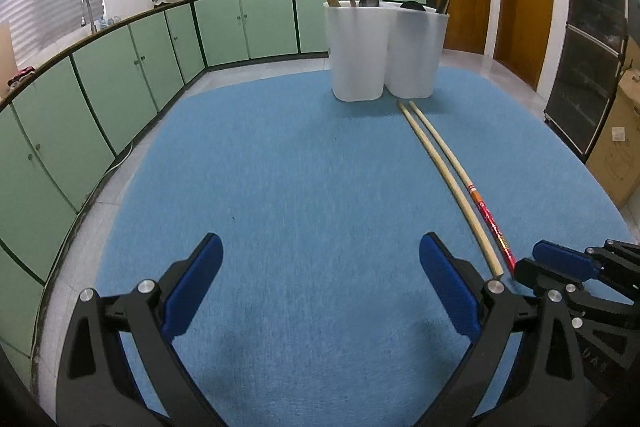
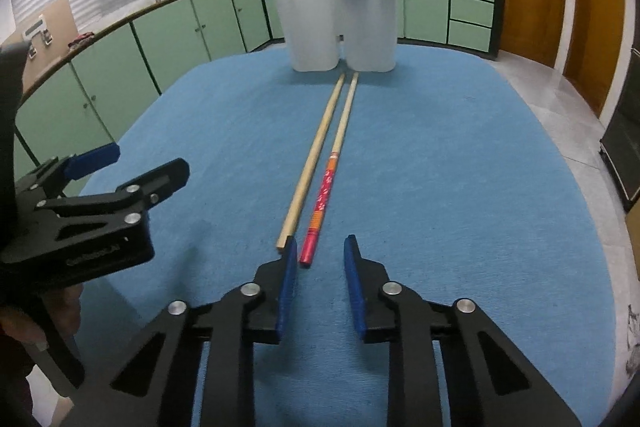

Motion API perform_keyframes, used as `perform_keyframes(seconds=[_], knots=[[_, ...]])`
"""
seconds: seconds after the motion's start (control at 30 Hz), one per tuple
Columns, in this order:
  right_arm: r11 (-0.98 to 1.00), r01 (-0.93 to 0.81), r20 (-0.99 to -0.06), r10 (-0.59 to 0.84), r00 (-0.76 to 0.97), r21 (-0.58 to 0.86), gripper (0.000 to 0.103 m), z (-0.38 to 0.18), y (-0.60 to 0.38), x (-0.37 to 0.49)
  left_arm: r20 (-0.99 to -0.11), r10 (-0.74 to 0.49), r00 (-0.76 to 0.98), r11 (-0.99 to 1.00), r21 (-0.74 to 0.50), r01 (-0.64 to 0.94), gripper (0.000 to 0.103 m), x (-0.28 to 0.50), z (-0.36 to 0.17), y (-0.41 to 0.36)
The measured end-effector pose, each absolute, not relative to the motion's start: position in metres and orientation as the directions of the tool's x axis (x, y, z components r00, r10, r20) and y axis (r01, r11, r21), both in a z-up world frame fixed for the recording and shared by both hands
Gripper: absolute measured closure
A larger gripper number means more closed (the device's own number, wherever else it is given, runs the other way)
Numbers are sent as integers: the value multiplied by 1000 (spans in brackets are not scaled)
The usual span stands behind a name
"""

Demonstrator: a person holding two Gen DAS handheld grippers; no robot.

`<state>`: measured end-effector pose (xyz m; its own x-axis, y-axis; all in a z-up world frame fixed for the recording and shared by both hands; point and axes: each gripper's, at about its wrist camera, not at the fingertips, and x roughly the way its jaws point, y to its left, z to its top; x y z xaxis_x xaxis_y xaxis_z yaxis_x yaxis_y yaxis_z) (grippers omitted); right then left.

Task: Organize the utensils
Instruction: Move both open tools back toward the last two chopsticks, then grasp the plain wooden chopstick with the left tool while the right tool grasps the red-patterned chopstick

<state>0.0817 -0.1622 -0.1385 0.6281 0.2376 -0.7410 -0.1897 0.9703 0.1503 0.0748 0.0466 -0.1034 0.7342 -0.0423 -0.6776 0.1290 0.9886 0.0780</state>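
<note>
Two chopsticks flat on the blue surface point(image 2: 440, 155), side by side, tips toward the white holder point(image 2: 336, 27) at 12 o'clock: plain wooden chopstick point(image 2: 312, 163), red-patterned chopstick point(image 2: 326, 195). Light, stiff, thin, likely to roll. Right claw point(image 2: 322, 251) narrowed, pads straddling the red butt end, not gripping. Left claw point(image 1: 320, 251) wide open, empty. Pinch near the butt.

Both wrist cameras look low across the blue table point(image 1: 280, 167), sharing the white holder point(image 2: 336, 27), seemingly side by side.
</note>
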Motion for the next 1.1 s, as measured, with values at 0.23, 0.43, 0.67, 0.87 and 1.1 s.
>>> perform_keyframes(seconds=[0.23,0.43,0.67,0.87,1.1], knots=[[969,-193,-748,243,617,155,88,-141,-156,86,-680,-44,732,990,67,122,7,77,-102,46],[971,-187,-753,233,615,148,95,-143,-155,87,-680,-49,731,990,64,126,7,78,-100,44],[971,-166,-748,237,620,171,96,-143,-160,85,-684,-63,727,988,61,144,7,77,-101,34],[977,-101,-744,210,635,190,97,-141,-183,75,-691,-90,718,985,45,168,7,76,-101,22],[982,-9,-739,148,658,188,97,-137,-220,77,-708,-166,686,975,-15,221,8,73,-104,1]])
